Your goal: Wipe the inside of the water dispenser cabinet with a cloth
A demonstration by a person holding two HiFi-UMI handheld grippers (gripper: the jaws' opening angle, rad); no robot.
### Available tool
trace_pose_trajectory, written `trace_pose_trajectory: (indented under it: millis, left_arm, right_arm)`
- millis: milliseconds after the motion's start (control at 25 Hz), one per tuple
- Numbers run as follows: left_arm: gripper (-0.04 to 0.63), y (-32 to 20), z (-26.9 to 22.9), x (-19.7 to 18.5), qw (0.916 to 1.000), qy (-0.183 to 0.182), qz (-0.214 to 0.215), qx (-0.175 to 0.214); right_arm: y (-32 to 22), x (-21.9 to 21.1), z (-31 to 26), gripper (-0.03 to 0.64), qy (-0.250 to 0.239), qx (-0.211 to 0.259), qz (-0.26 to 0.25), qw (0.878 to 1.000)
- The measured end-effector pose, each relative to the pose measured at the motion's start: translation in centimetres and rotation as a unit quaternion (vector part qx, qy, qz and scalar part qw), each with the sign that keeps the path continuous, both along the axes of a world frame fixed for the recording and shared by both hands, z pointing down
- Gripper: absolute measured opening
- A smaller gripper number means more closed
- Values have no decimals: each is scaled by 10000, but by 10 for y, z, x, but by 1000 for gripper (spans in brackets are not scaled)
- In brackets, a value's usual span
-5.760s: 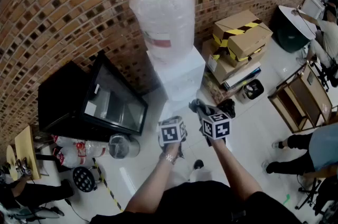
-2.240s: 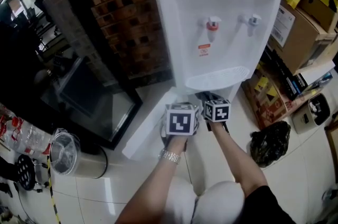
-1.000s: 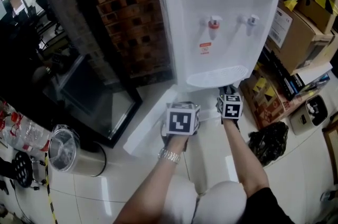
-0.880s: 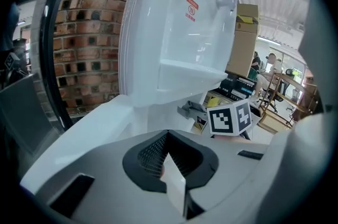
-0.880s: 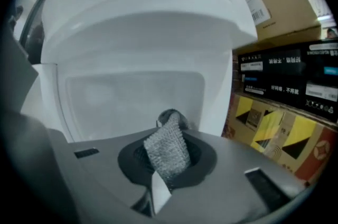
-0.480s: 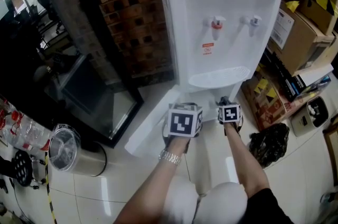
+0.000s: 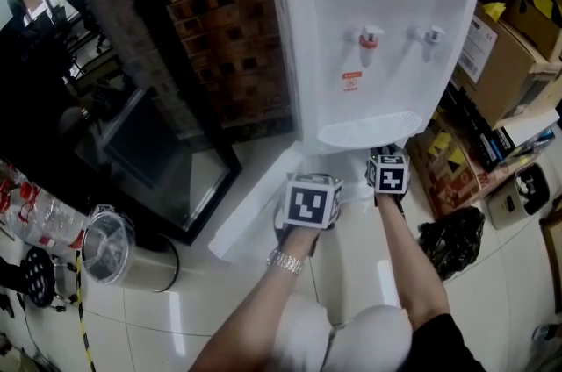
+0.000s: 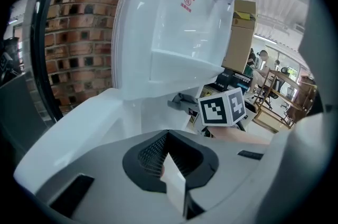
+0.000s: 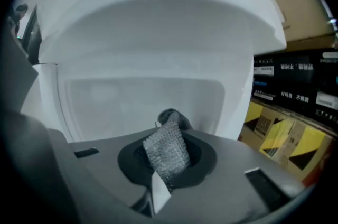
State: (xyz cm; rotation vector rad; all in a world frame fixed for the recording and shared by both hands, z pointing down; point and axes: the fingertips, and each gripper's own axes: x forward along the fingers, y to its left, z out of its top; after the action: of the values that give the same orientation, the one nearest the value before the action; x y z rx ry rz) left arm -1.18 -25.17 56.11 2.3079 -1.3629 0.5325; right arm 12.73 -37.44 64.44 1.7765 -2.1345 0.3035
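The white water dispenser [image 7: 378, 28] stands against the brick wall. Its lower cabinet door [image 7: 250, 208] is swung open to the left. My right gripper [image 7: 386, 158] is just under the drip tray [image 7: 364, 132], shut on a grey knitted cloth [image 9: 168, 149]. In the right gripper view the cloth sticks up before the white inner wall of the cabinet [image 9: 142, 101]. My left gripper [image 7: 303, 186] hovers by the open door's edge, jaws shut with nothing seen between them. The left gripper view shows the door [image 8: 68, 133], the right gripper's marker cube [image 8: 222, 108] and the cloth [image 8: 182, 101].
A black glass-fronted cabinet [image 7: 149, 160] stands to the left with a steel pot [image 7: 110, 252] on the floor before it. Cardboard boxes [image 7: 518, 54] are stacked on the right. A black bag [image 7: 452, 239] lies on the tiled floor near my right arm.
I have come down from standing to low before the dispenser. The right gripper with the cloth has moved right, away from the left gripper, under the drip tray. The left gripper has barely moved.
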Motion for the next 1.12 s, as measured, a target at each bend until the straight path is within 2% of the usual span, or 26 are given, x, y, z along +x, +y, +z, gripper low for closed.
trace_pose_trajectory:
  millis: [200,440,560,600,720,800,960,1120]
  left_arm:
    - [3,2,7,1,9999,-19,31,-114]
    - [3,0,5,4,10000,19,55,-76]
    - [3,0,4,3,9999,40,54,-75]
    - [3,0,4,3,10000,50,51,-66]
    - [3,-1,3,3,9999,68,68,-48]
    - [3,0,3,5,9999,78,92,-35]
    - [3,3,4,6,9999,32,148,-53]
    - [3,1,2,5,9999,52,143,-1]
  right_arm:
    - [13,20,77,20,42,-1056,160,9943]
    - [27,3,120,20,151,-1603,-260,9866]
    - [27,4,113,20,76,-1611,-260,9866]
    - [24,1,99,20,-10,-1441,-297,9891]
    - [6,-11,34,20,-97,-469,-403,9980]
    - [-2,-6,18,20,-64,-178,-273,9994]
    - [1,11,56,20,-58,-651,-18,9979]
    - [17,17,112,20,131,-1296,-66,9915]
